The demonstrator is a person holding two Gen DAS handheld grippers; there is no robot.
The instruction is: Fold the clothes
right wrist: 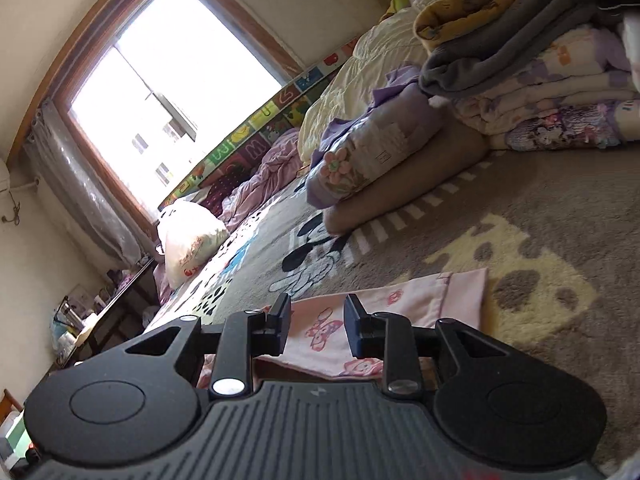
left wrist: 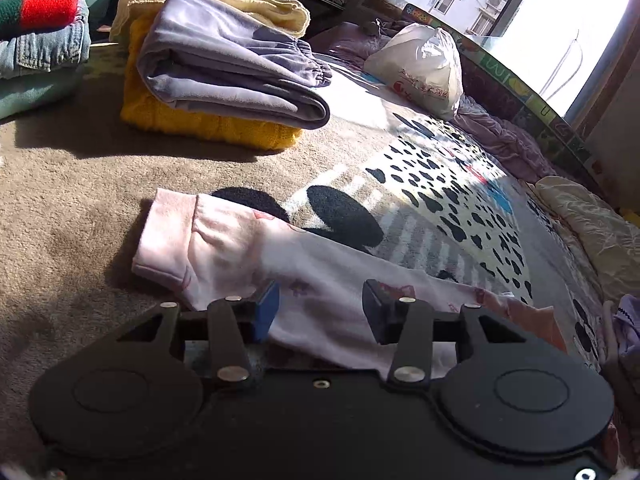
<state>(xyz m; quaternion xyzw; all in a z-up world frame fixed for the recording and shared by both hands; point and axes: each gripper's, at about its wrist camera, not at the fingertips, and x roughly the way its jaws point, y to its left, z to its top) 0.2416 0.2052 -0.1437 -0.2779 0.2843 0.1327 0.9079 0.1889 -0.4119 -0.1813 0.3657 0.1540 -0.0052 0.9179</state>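
Both the left gripper (left wrist: 320, 304) and the right gripper (right wrist: 316, 322) stand spread, pinching nothing, over the pink garment (left wrist: 240, 248) lying flat on the rug (left wrist: 80, 184) at 12 o'clock, so a shallow bite could snag only one layer and undo the fold.

Soft matt pink cotton on the garment (left wrist: 320, 280), lying on a fuzzy, rough-piled blanket (left wrist: 80, 184). Grey sweatpants (left wrist: 224, 68) look smooth and fleecy, the yellow knit (left wrist: 208, 124) under them chunky. The white bag (left wrist: 420, 68) is glossy crinkled plastic; the window frame (right wrist: 96, 40) is wood.
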